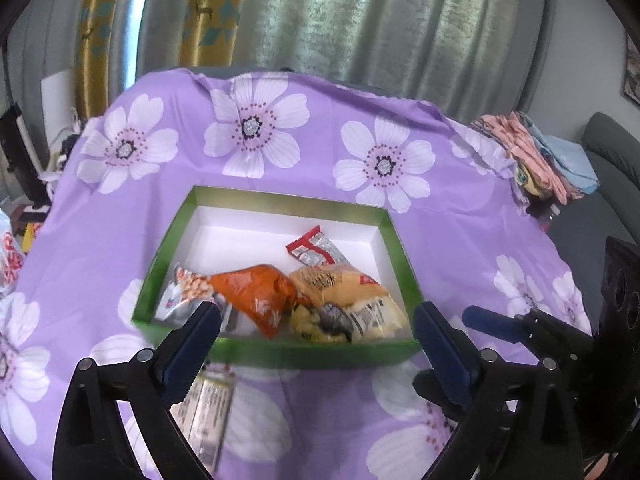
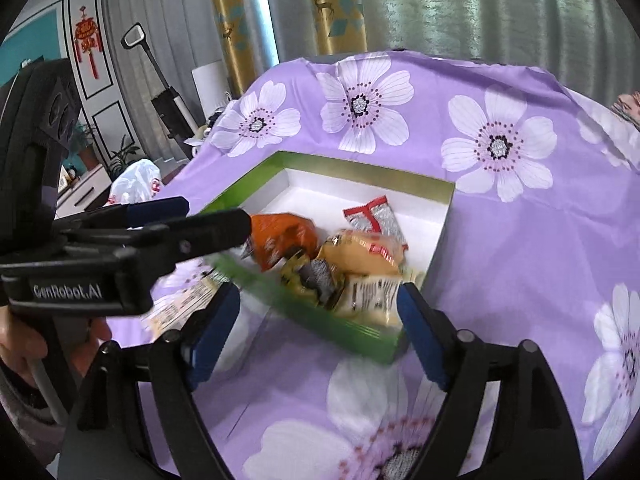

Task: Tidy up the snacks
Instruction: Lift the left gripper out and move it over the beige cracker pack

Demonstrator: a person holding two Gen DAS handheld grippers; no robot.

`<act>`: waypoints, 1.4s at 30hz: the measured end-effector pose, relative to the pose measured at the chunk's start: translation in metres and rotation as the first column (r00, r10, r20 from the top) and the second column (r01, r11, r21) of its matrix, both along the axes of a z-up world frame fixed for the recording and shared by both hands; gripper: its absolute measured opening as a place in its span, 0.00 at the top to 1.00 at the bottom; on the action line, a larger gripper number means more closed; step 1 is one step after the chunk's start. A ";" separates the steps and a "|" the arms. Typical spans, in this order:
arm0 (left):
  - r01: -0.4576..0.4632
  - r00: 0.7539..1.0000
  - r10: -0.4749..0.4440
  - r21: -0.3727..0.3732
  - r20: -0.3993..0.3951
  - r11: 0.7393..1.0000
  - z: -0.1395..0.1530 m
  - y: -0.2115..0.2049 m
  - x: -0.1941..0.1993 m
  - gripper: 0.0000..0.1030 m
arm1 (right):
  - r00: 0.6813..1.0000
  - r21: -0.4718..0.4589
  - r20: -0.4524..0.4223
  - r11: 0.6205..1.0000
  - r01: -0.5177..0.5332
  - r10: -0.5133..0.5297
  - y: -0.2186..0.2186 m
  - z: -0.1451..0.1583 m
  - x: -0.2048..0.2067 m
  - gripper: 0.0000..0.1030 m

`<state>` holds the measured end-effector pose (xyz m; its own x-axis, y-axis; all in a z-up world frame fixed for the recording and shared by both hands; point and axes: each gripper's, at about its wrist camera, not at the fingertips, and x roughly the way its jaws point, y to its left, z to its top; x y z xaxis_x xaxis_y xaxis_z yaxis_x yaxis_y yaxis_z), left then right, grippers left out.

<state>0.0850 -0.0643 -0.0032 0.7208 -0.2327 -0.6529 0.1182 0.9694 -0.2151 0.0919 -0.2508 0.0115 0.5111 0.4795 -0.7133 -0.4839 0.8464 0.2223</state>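
place: home living room | cues: curtains point(image 2: 460, 8); sofa point(image 1: 612, 152); flowered tablecloth point(image 1: 304, 136)

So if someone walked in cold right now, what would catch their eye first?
The green box in the middle of the purple flowered cloth, holding an orange packet and a yellow bag. Both grippers hang open at its near edge; a pale packet lies outside on the cloth.

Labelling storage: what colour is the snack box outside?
Green box, white inside; clearest in the left wrist view.
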 end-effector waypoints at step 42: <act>-0.079 0.997 0.075 0.120 0.032 0.990 -0.005 0.017 -0.125 0.05 | 0.994 -0.028 -0.003 0.993 -0.112 0.112 0.029 0.012 -0.106 0.11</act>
<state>-0.0401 -0.0472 -0.0083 0.7517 -0.0960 -0.6525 0.0465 0.9946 -0.0928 -0.0143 -0.2215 0.0238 0.4540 0.5136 -0.7280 -0.5759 0.7926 0.2000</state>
